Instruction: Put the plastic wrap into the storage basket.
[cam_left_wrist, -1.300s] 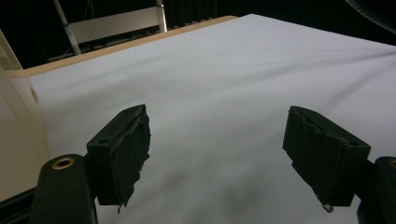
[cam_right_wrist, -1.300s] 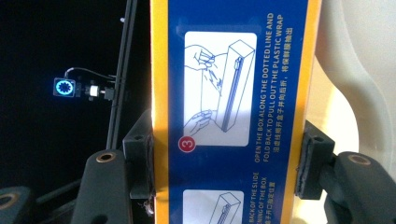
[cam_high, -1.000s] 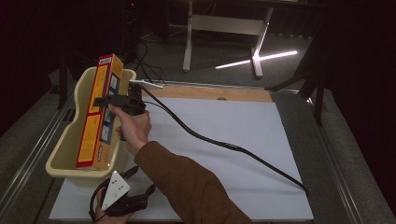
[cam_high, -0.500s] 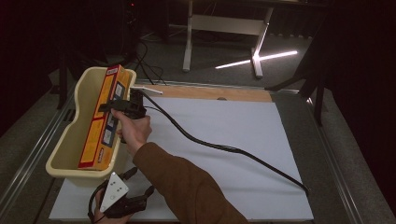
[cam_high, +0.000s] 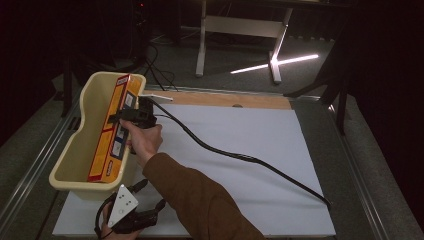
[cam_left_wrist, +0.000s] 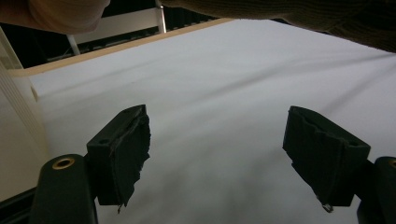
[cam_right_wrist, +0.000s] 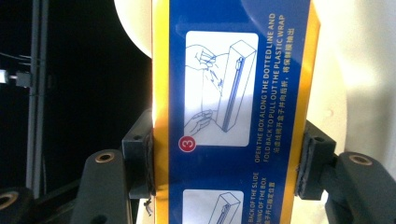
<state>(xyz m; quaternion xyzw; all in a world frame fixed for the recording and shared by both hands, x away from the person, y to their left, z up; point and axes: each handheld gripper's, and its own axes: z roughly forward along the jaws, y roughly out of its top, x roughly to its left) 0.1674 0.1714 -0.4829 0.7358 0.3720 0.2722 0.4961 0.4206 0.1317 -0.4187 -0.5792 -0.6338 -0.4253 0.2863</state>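
Right gripper (cam_right_wrist: 229, 163) clamps long orange-and-blue cardboard plastic-wrap box (cam_high: 111, 130) inside cream plastic tub (cam_high: 75, 150); left gripper (cam_left_wrist: 233, 158) idle, agape, empty. Best seat box flat before unclamping.

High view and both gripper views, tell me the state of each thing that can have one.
Plastic wrap box: long, leaning in the tub, gripped across its width.
Cream plastic tub: upright on the table, holding the box.
Right gripper: jaws shut on the box.
Left gripper: jaws open, holding nothing.

Right gripper (cam_right_wrist: 226, 163) clamped, left gripper (cam_left_wrist: 233, 158) agape.
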